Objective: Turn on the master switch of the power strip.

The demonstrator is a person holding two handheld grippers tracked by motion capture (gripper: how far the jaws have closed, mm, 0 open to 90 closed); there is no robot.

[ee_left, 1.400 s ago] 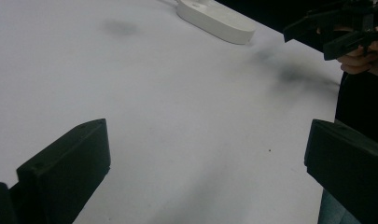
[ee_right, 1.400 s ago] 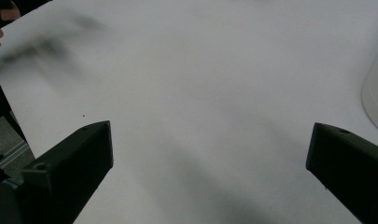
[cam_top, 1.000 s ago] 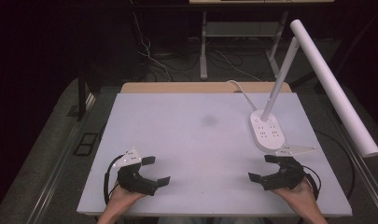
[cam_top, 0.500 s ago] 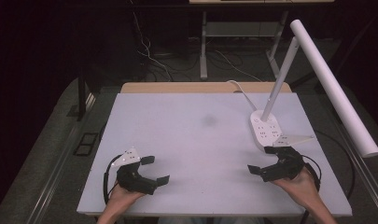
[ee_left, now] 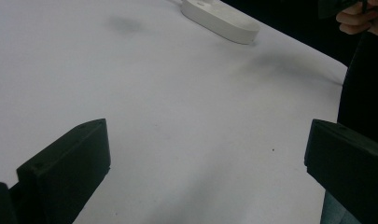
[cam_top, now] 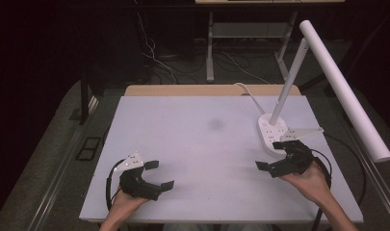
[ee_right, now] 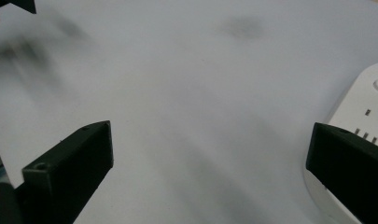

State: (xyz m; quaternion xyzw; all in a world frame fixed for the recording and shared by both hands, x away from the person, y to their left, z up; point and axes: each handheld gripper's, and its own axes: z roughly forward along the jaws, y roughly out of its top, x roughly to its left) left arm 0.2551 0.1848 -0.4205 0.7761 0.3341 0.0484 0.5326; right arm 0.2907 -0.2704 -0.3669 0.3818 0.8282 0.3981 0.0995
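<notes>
**Both claws spread over a bare white table**

On the flat white tabletop [cam_top: 202, 144] I see my left gripper [cam_top: 159, 174] near the front left edge, jaws spread wide with nothing between them. My right gripper [cam_top: 272, 155] sits at the front right, likewise spread and empty, its far jaw just beside the white oval power strip [cam_top: 271, 132].

From above, the right gripper and its grey plate cover the strip's near end, so I cannot tell whether they touch. The white desk lamp with a long tube head [cam_top: 344, 86] rises from that strip; its base joint is hard to make out.

Along the right gripper's jaws, the strip [ee_right: 359, 116] is cut off by the frame edge, yet its socket slots are plain, which the high view blurs. The left gripper view catches the strip [ee_left: 220, 19] far off, and a hand [ee_left: 361, 18] clipped at the corner. A faint grey smudge [cam_top: 214, 124] marks the table's middle.
</notes>
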